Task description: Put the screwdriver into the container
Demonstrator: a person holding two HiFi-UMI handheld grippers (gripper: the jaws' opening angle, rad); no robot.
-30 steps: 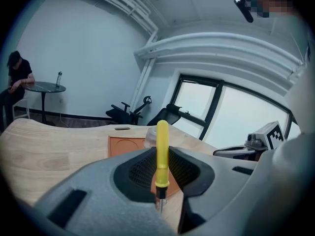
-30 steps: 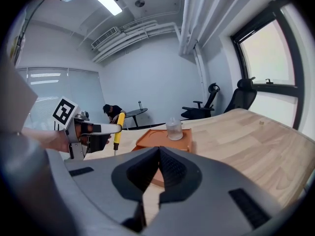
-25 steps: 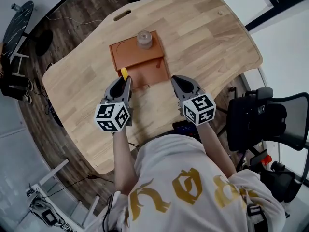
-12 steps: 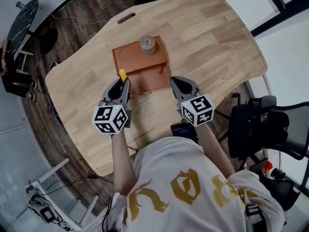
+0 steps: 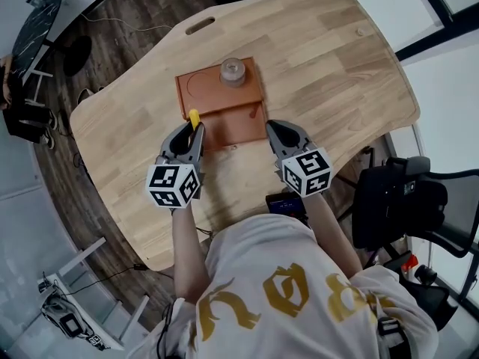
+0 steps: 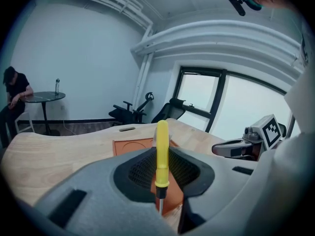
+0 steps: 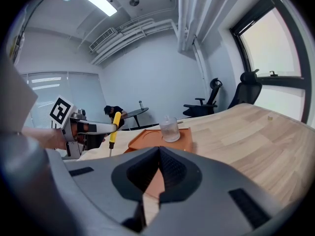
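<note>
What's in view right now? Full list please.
table: one, light wood, under everything
tray: one, orange, table centre
container: one, clear, far end of the tray
screwdriver: one, yellow handle, upright, tip down
office chair: one, black, right of the table
side table: one, dark, round, far left
seated person: one, dark clothes, at the side table
left gripper: grey, jaws shut on the screwdriver, by the tray's near left corner
right gripper: grey, jaws together, empty, by the tray's near right corner
</note>
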